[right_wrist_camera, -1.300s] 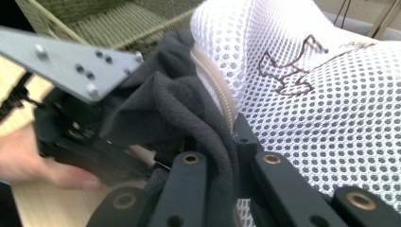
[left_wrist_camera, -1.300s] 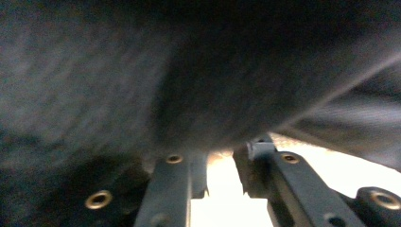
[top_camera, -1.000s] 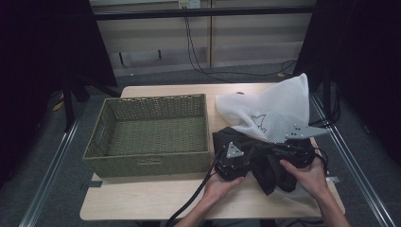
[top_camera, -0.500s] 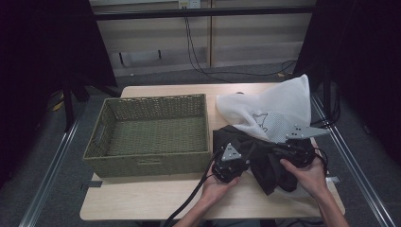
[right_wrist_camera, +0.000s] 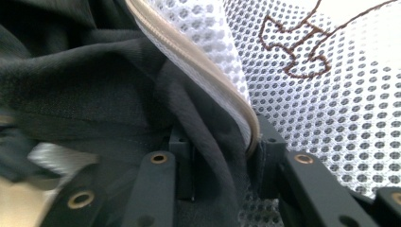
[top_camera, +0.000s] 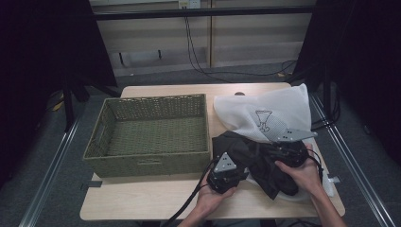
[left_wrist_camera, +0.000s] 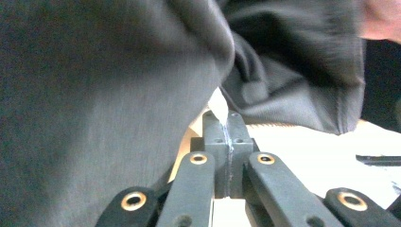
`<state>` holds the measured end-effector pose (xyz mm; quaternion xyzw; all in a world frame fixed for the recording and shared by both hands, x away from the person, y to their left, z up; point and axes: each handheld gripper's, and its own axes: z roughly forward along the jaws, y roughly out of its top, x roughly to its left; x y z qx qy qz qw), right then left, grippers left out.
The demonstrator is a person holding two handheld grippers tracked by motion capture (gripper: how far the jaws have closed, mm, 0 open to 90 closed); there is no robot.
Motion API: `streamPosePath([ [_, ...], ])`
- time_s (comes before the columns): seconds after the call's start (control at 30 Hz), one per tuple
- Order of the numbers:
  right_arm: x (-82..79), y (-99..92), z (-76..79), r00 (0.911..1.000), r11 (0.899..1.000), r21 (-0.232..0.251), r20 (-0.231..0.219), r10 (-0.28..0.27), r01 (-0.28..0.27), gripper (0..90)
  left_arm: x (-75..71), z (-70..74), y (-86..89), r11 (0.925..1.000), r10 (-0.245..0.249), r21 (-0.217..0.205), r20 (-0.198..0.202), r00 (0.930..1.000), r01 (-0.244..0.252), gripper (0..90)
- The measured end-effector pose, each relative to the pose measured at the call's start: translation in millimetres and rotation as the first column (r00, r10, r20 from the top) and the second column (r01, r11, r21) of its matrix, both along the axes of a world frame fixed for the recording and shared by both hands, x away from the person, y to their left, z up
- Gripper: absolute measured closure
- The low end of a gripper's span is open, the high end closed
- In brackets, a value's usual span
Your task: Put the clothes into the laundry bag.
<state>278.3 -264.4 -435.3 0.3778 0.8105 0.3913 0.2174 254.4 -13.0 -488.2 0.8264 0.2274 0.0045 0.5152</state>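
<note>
A white mesh bag point(top_camera: 272, 113) with a brown emblem lies at the table's right. A black garment point(top_camera: 257, 158) is bunched at its near end. My left gripper point(top_camera: 236, 171) sits at the garment's left side, its jaws shut on a thin white edge of the bag point(left_wrist_camera: 219, 106), with dark cloth point(left_wrist_camera: 104, 94) draped over it. My right gripper point(top_camera: 276, 155) is at the garment's right side. Its jaws point(right_wrist_camera: 220, 142) have just been opening and stand apart, with the bag's beige zip edge point(right_wrist_camera: 208, 71) and a fold of black cloth point(right_wrist_camera: 198, 132) lying loosely between them.
An empty green wicker basket point(top_camera: 151, 163) fills the table's left half, its right wall close to my left gripper. Pale wooden tabletop point(top_camera: 142, 198) shows along the near edge. Cables trail from both grippers over the front. Metal rails flank the table.
My left gripper has drawn toward the table's near edge, taking the garment's corner with it. My right hand has sunk slightly and shifted left.
</note>
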Motion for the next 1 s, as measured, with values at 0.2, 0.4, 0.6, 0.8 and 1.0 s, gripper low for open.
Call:
streamPosePath([
  [0.2, 3.8, 0.2, -1.6, 1.0, 0.999, 0.047, -0.005, -0.001, 0.001, 54.3, 1.7, -6.5, 3.6, 1.0, 0.003, -0.007, -0.014, 0.9999, -0.003, 90.0],
  [0.4, -22.0, -0.3, 18.2, 0.9996, 0.994, 0.108, 0.014, 0.024, -0.025, 39.6, 4.0, -9.3, 2.1, 0.9998, 0.003, -0.021, -0.028, 0.9996, -0.003, 90.0],
  [0.6, -50.9, -7.9, 37.4, 0.9981, 0.986, 0.166, 0.06, 0.012, -0.021, 38.3, 5.9, -10.5, 1.7, 0.9999, 0.003, -0.014, -0.024, 0.9997, -0.003, 90.0],
  [0.8, -75.9, -11.1, 49.3, 0.9952, 0.978, 0.203, 0.093, 0.028, -0.047, 66.2, 9.7, -10.6, 2.1, 0.9999, -0.015, -0.001, -0.031, 0.9994, 0.015, 90.0],
  [1.0, -76.2, 7.2, 25.9, 0.9952, 0.975, 0.201, 0.014, 0.096, -0.097, 82.8, 9.1, -9.8, 1.6, 0.9999, -0.011, 0.007, -0.026, 0.9996, 0.011, 90.0],
])
